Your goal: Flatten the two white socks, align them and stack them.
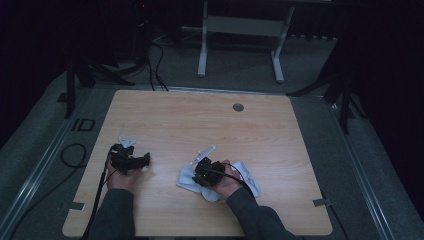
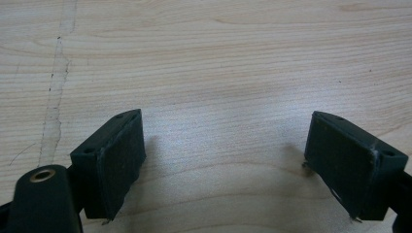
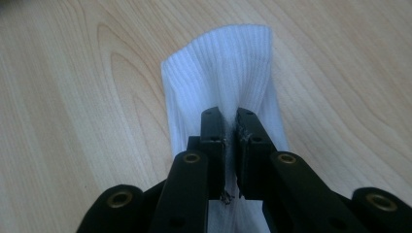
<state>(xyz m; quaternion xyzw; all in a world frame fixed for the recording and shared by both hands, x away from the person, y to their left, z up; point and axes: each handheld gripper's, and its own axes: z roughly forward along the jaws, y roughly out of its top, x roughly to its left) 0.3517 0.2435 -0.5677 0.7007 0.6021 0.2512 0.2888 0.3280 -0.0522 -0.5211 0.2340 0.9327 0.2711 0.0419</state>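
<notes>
A white ribbed sock (image 3: 228, 63) lies on the wooden table (image 1: 200, 125), its cuff end pointing away in the right gripper view. My right gripper (image 3: 230, 116) is shut on the sock, pinching a fold of fabric between its black jaws. From above, the sock (image 1: 250, 182) spreads out under and beside the right gripper (image 1: 202, 172), low on the table's near middle. Over to the left, my left gripper (image 1: 142, 160) rests low over bare wood. Its jaws stand wide apart in the left gripper view (image 2: 223, 150), with nothing between them.
A round grey grommet (image 1: 238, 107) sits in the table's far side. Black cables (image 1: 75, 155) trail off the left edge. A grey desk frame (image 1: 240, 40) and dark stands are on the floor beyond the table.
</notes>
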